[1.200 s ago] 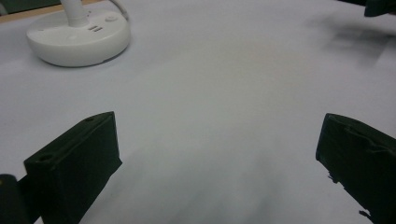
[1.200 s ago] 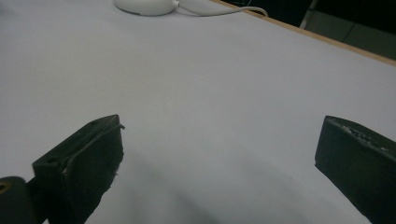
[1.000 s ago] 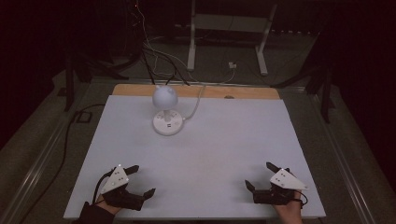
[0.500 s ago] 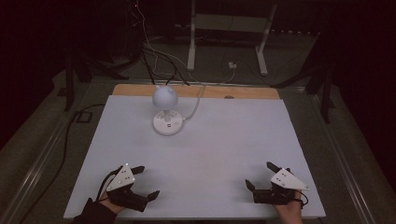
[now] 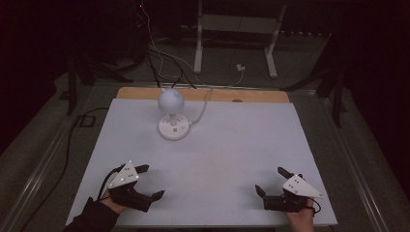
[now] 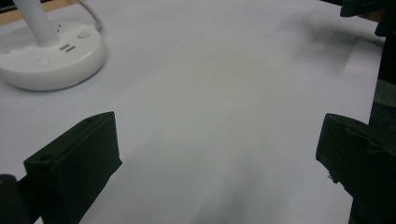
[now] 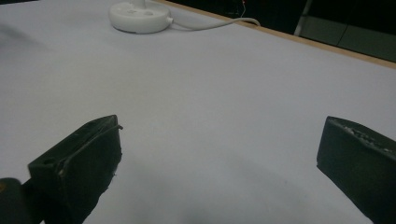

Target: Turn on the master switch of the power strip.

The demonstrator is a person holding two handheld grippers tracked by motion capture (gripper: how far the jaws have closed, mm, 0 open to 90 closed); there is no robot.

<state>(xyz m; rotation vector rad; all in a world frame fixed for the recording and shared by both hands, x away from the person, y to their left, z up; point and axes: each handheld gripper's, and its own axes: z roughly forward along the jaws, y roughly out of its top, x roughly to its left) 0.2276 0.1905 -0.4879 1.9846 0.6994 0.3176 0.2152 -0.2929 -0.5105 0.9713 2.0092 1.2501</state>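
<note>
white lamp (image 5: 172,116), black grippers (image 5: 150,182)

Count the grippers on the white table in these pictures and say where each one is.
2. The left gripper is at the table's near left corner, jaws apart. The right gripper is at the near right corner, jaws apart. Both are empty, far from the lamp.
</note>
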